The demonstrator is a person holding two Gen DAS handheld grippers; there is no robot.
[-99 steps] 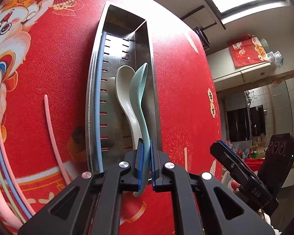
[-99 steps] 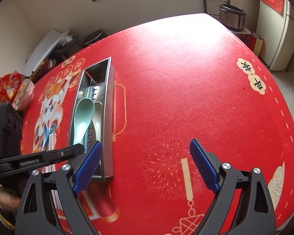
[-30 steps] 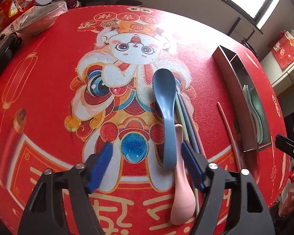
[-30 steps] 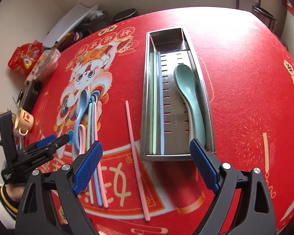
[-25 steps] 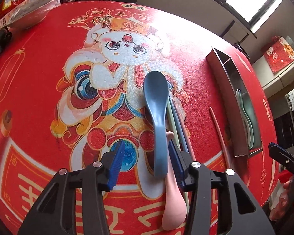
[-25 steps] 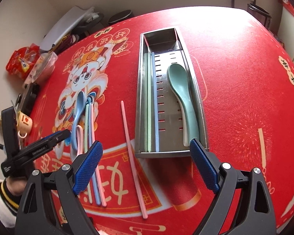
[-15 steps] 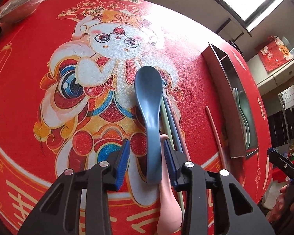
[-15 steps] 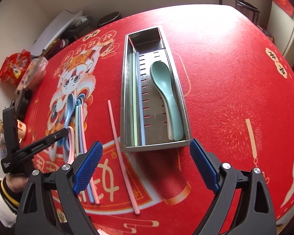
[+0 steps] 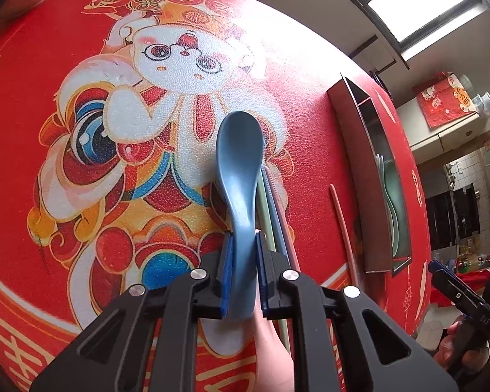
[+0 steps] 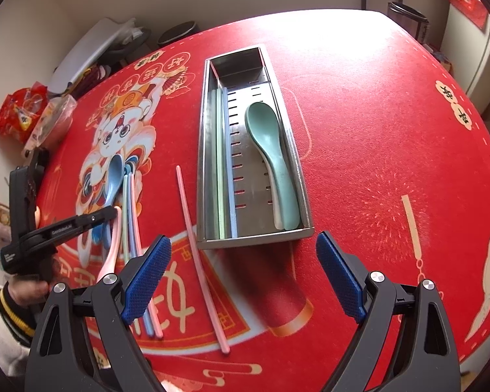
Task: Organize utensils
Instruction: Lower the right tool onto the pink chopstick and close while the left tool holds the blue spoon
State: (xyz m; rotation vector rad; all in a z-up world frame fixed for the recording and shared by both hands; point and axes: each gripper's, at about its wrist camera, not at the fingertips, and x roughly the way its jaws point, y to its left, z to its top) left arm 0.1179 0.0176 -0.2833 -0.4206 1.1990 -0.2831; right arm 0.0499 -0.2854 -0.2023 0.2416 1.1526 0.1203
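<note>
A blue spoon [image 9: 240, 163] lies bowl-up on the red tablecloth over the cartoon print. My left gripper [image 9: 244, 243] is closing, and its blue pads press on both sides of the spoon's handle. Beside it lie a pink spoon [image 10: 111, 254], several loose chopsticks [image 10: 130, 219] and a single pink chopstick [image 10: 196, 245]. The steel tray [image 10: 203, 150] holds a green spoon [image 10: 264, 130] on top of a white one, plus a green and a blue chopstick [image 10: 228, 163] along its left wall. My right gripper [image 10: 243, 240] hovers open just in front of the tray's near end, holding nothing.
Snack bags [image 10: 19, 111] and a white appliance [image 10: 91, 49] crowd the table's far left edge. A hand in a white sleeve [image 10: 3, 310] holds the left gripper. Bare red cloth stretches right of the tray, and the table edge curves round at the right.
The left gripper came down and forward over the blue spoon, and its jaws narrowed from wide open until they pinch the handle. The right gripper's view drifted slightly nearer the tray's end.
</note>
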